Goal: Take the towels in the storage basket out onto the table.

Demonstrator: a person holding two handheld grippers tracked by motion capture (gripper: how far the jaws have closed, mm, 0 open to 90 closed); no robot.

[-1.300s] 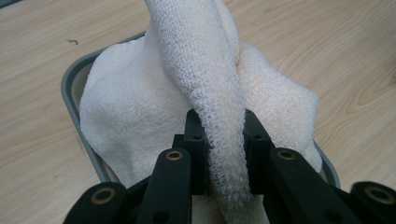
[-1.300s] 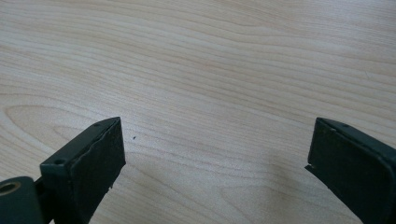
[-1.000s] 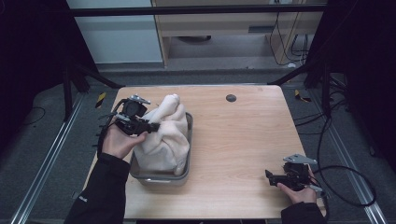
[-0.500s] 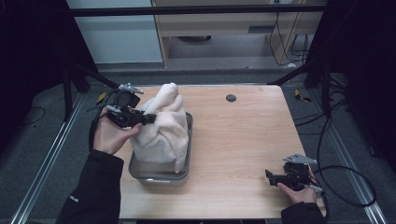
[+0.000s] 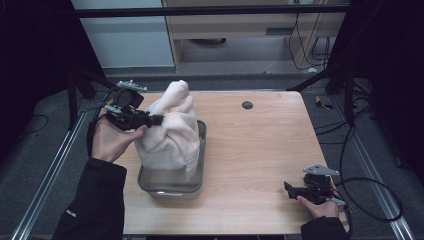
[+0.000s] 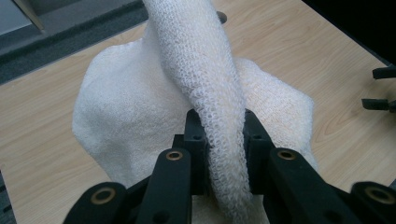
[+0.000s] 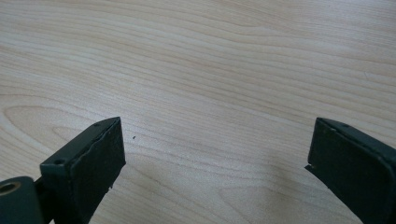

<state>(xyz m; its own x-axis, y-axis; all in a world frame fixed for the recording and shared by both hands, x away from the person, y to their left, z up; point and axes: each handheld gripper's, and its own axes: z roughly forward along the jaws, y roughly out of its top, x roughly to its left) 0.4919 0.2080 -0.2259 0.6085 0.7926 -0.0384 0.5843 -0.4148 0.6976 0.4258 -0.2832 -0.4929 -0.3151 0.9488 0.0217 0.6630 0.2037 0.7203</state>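
A cream towel [image 5: 170, 127] is drawn up out of a metal tray [image 5: 200, 165] at the table's left, its lower part still hanging into the tray. My left gripper [image 5: 155, 120] is shut on a fold of the towel [image 6: 219, 140], which stands as a twisted strand between the jaws. My right gripper [image 5: 289, 189] rests low near the table's front right corner, open, with bare wood [image 7: 210, 93] between its jaws.
A small dark round hole [image 5: 247, 105] sits in the wooden tabletop [image 5: 260, 150] near the far edge. Black frame posts and cables run along both sides of the table.
My left gripper has lifted and moved left, pulling the towel higher out of the tray. The right gripper has stayed still.
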